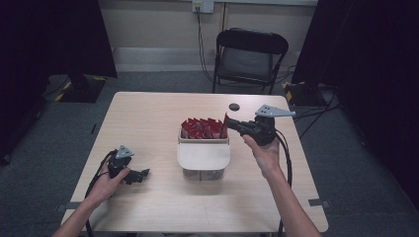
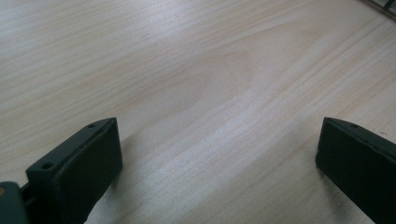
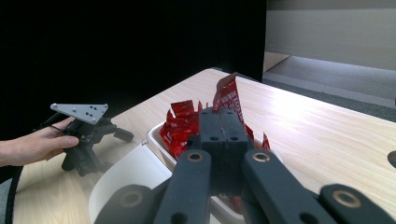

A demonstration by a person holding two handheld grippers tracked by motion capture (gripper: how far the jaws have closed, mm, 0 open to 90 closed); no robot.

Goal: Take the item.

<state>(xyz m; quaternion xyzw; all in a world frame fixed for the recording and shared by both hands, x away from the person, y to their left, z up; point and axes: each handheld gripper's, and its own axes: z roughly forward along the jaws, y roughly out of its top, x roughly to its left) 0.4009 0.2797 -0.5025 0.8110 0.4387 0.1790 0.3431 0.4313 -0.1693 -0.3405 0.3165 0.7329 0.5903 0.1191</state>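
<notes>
Right gripper view: we find the right gripper (image 3: 224,122) with jaws pinching one red packet (image 3: 227,95) above the packed tray (image 3: 140,170), frame centre. Left gripper (image 2: 217,158) rests spread on the counter (image 2: 196,70). Most packets remain, we judge.

Each black hand-held gripper, left (image 1: 141,174) and right (image 1: 231,122), carried a grey triangular plate with holes and trailed a black cable; the forearms were bare.
</notes>
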